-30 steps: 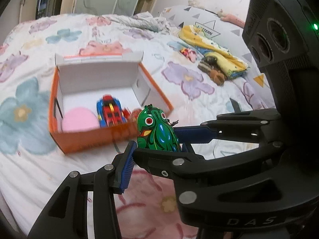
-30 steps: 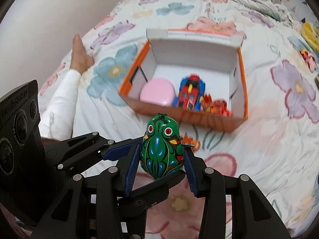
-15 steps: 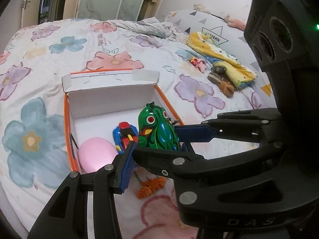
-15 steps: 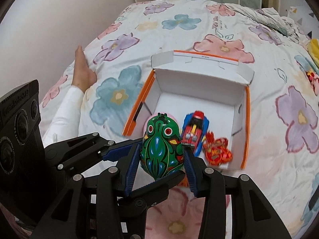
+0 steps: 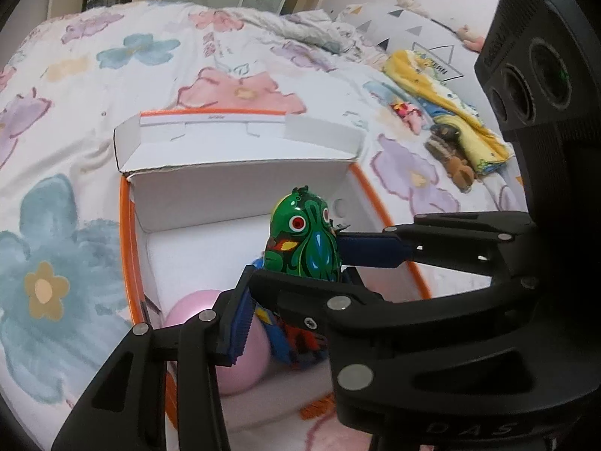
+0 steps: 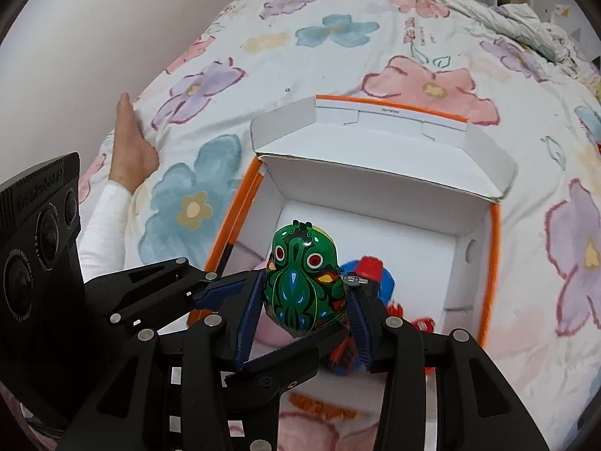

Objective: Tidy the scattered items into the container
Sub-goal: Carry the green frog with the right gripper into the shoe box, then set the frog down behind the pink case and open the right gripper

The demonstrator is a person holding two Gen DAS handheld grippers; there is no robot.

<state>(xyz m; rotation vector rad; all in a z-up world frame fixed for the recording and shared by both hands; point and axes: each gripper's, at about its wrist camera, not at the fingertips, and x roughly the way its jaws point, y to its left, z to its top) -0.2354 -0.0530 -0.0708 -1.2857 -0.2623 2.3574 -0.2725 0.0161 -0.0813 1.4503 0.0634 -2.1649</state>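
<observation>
A green tin frog (image 6: 302, 285) is held upright over the open orange-and-white cardboard box (image 6: 484, 270). My right gripper (image 6: 304, 300) is shut on the frog, its blue pads on both flanks. My left gripper (image 5: 311, 278) crosses it and is also closed around the frog (image 5: 302, 244), one pad at the front left, the other behind on the right. Inside the box (image 5: 129, 248) lie a pink round toy (image 5: 240, 353), a blue-and-red toy car (image 6: 375, 282) and a red-orange toy (image 6: 420, 325).
The box stands on a flowered bedspread (image 6: 413, 49). Its flap (image 5: 240, 139) stands open at the far side. A person's bare foot and white-clad leg (image 6: 127, 150) lie left of the box. Folded yellow cloth (image 5: 447, 105) and small toys (image 5: 450, 154) lie far right.
Both grippers have carried the frog forward from in front of the box to above its inside. The box now fills more of both views.
</observation>
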